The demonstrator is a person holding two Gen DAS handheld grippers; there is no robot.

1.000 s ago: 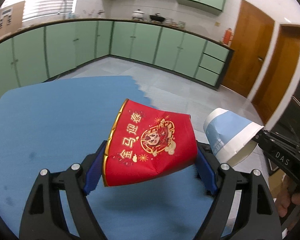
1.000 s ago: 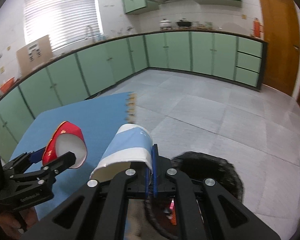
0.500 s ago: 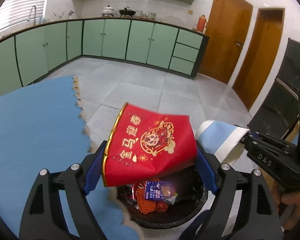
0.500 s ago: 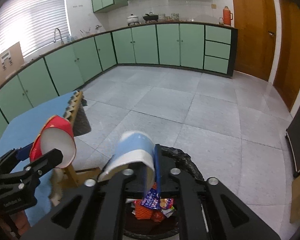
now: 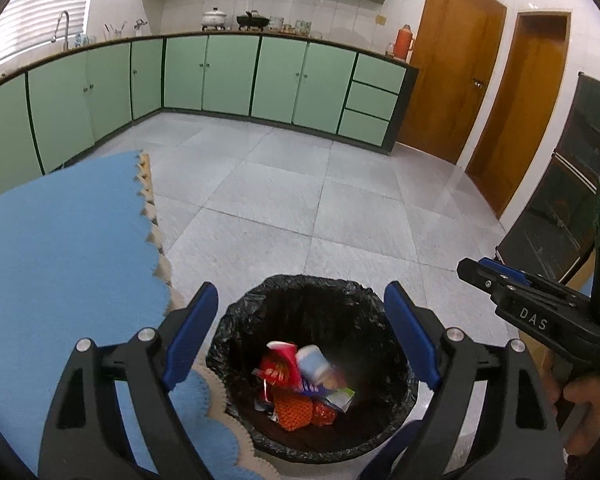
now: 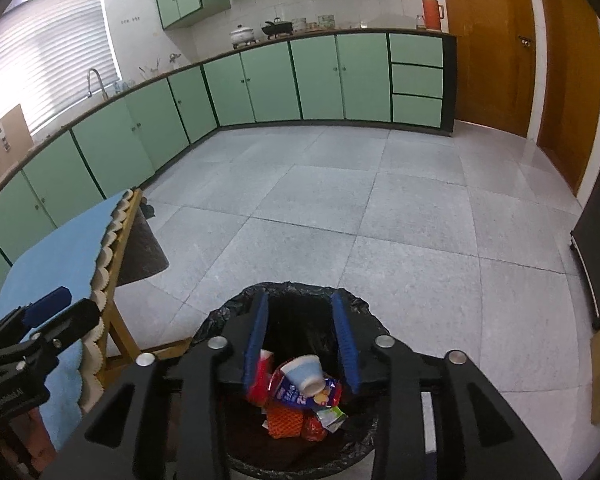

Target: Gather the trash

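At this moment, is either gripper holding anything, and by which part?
Nothing is held. The left gripper is open and empty, and the right gripper, its jaws just opening, is empty too. The red cup and blue cup lie in the trash bin.

The right gripper point(image 6: 302, 338) hangs over the bin point(image 6: 236, 312), its jaws just opening with nothing between them. A blue cup point(image 6: 305, 374) and a red cup point(image 6: 260, 380) lie on wrappers point(image 6: 296, 412) inside.
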